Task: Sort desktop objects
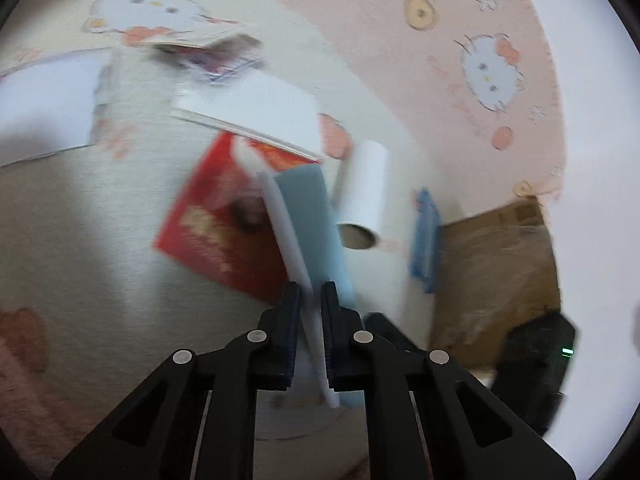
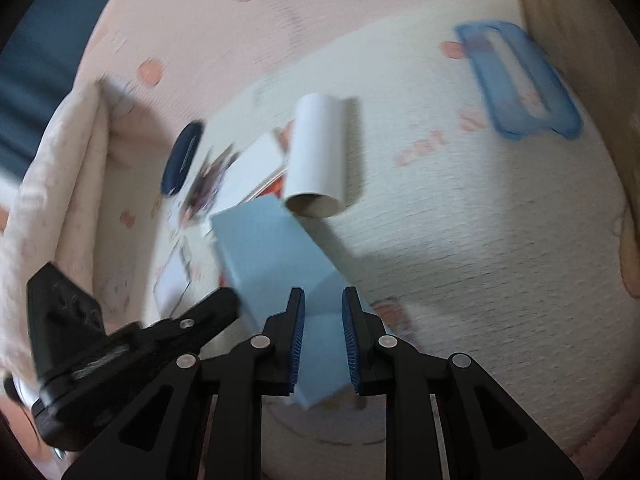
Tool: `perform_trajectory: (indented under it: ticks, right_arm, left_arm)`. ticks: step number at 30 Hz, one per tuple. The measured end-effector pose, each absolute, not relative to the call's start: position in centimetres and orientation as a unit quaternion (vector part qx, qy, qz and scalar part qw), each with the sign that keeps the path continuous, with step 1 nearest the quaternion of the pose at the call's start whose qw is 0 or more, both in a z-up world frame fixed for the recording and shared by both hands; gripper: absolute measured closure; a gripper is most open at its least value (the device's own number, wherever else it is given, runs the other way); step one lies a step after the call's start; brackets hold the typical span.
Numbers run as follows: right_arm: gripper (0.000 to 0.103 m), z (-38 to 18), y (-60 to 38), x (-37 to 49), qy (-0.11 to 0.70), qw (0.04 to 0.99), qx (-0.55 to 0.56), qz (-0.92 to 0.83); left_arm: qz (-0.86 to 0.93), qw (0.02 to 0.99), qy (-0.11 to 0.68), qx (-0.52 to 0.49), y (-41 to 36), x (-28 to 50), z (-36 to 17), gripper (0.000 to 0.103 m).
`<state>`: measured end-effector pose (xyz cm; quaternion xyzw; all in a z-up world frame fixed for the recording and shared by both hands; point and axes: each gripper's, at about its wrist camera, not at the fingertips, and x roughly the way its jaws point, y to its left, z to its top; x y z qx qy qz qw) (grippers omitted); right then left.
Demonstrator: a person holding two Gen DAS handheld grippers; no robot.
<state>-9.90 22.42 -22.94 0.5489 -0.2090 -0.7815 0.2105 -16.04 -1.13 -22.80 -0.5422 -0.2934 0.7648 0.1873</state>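
My left gripper is shut on a light blue box by its white edge and holds it above the mat. My right gripper is shut on the same light blue box at its near end. The left gripper also shows in the right wrist view. Below the box lie a red booklet, a white booklet and a white paper roll; the roll also shows in the right wrist view. Both views are blurred.
A blue-rimmed lid lies on the Hello Kitty mat to the right. A dark blue case and picture cards lie at the left. A cardboard box and a black device stand at the right.
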Motion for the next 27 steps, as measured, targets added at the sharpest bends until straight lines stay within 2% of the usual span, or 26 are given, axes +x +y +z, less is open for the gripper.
perform_trajectory:
  ticks: [2, 7, 13, 15, 17, 19, 22, 24, 27]
  right_arm:
    - [0.087, -23.9, 23.8, -10.5, -0.262, 0.209, 0.558, -0.759]
    - [0.087, -24.7, 25.0, -10.8, -0.308, 0.203, 0.559, -0.743]
    - [0.087, -26.3, 26.4, -11.5, -0.373, 0.206, 0.583, -0.691]
    - [0.087, -26.7, 26.1, -11.2, -0.384, 0.218, 0.601, -0.666]
    - [0.087, -26.8, 24.6, -10.7, -0.378, 0.262, 0.619, -0.637]
    - [0.087, -25.9, 23.7, -10.3, -0.359, 0.281, 0.612, -0.646]
    - [0.087, -25.0, 22.8, -10.2, -0.244, 0.197, 0.628, -0.712]
    - [0.087, -25.1, 23.4, -10.3, -0.263, 0.179, 0.624, -0.713]
    - [0.087, -23.4, 23.3, -10.0, -0.261, 0.183, 0.591, -0.741]
  left_arm:
    - [0.774, 0.198, -0.274, -0.536, -0.1, -16.3, -22.3, 0.093]
    - [0.782, 0.219, -0.247, -0.528, 2.1, -17.0, -21.5, 0.090]
    - [0.774, 0.242, -0.245, -0.531, 2.5, -17.3, -21.2, 0.089]
    - [0.761, 0.276, -0.261, -0.525, 2.9, -17.0, -20.8, 0.089]
    - [0.749, 0.308, -0.258, -0.528, 3.9, -16.4, -20.4, 0.089]
    - [0.752, 0.333, -0.218, -0.526, 5.6, -15.3, -19.9, 0.089]
    - [0.763, 0.323, -0.192, -0.526, 6.1, -14.7, -19.6, 0.089]
    - [0.784, 0.296, -0.208, -0.504, 4.6, -14.8, -18.8, 0.089]
    - [0.807, 0.253, -0.222, -0.486, 1.9, -15.8, -18.1, 0.077]
